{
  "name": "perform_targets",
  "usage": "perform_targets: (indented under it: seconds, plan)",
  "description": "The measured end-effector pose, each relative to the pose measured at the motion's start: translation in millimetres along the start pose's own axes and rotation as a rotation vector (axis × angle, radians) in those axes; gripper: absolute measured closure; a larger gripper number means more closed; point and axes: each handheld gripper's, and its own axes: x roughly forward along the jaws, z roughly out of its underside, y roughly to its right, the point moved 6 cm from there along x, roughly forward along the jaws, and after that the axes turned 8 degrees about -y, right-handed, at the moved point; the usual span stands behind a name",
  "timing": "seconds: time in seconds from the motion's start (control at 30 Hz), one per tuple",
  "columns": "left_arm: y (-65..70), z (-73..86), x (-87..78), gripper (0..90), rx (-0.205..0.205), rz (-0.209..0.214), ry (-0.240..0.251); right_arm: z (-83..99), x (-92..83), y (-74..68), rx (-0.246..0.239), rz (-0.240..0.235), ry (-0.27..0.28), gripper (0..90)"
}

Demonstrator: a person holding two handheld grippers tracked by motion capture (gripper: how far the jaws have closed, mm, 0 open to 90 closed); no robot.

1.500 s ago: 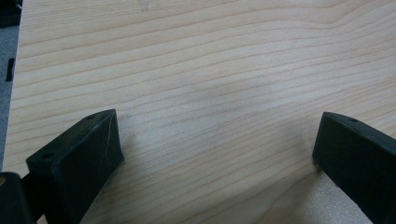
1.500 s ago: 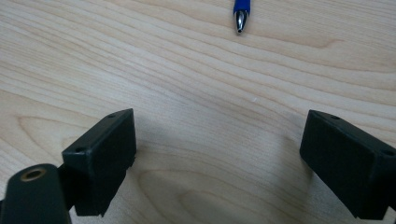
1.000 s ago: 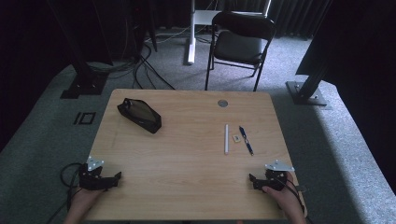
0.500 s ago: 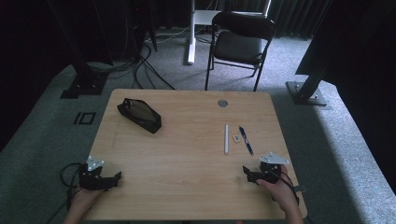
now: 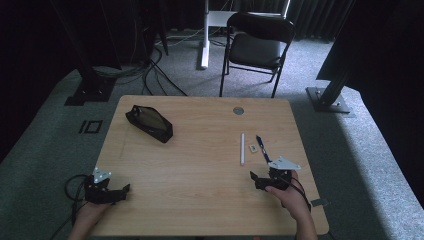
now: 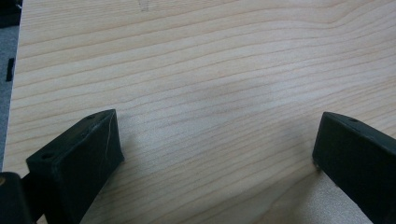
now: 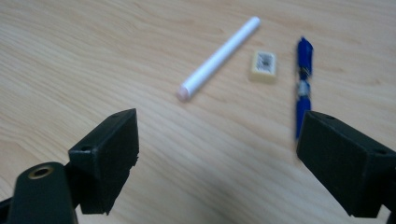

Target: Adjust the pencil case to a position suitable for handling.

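Work in hand: the right gripper (image 5: 260, 181) is reaching toward three small things on the right half of the desk (image 5: 200, 150): a white stick (image 5: 242, 148), a small eraser (image 5: 253, 148) and a blue pen (image 5: 261, 145).

Right gripper: jaws spread wide with nothing between them; in the right gripper view (image 7: 217, 140) they frame bare wood short of the three things.

Left gripper: (image 5: 117, 191) rests at the near left corner of the desk, jaws also wide apart and empty, over plain wood grain in the left gripper view (image 6: 217, 140).

Where the things lie: just ahead of the right gripper, toward the far edge. In the right gripper view the white stick (image 7: 219, 58) sits ahead and near the middle, the eraser (image 7: 264, 65) just beside it, and the blue pen (image 7: 302, 88) furthest to the side, its near end close to one jaw.

Long axis: stick and pen both run roughly near-to-far on the desk, almost parallel (so they point more or less at the gripper rather than across its opening).

Nearer hand: the right one, clearly; the left is well apart from all three.

Next move, as I judge it: advance and turn the wrist so the jaws close across the chosen thing's width.

Also on the desk: a dark pouch (image 5: 149, 123) at the far left, well away.
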Motion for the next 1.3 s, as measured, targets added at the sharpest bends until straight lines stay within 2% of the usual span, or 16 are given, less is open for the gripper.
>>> perform_targets:
  seconds: [0.7, 0.9, 1.3]
  plan:
    - [0.0, 0.0, 0.0, 1.5, 0.0, 0.0, 0.0, -37.8, 25.4, -39.2, -0.061, -0.089, 0.039, 13.0]
    - [0.0, 0.0, 0.0, 1.5, 0.0, 0.0, 0.0, -49.1, 35.9, -57.7, -0.091, -0.117, 0.043, 13.0]
    - [0.0, 0.0, 0.0, 1.5, 0.0, 0.0, 0.0, -60.6, 52.8, -83.9, -0.123, -0.157, 0.048, 13.1]
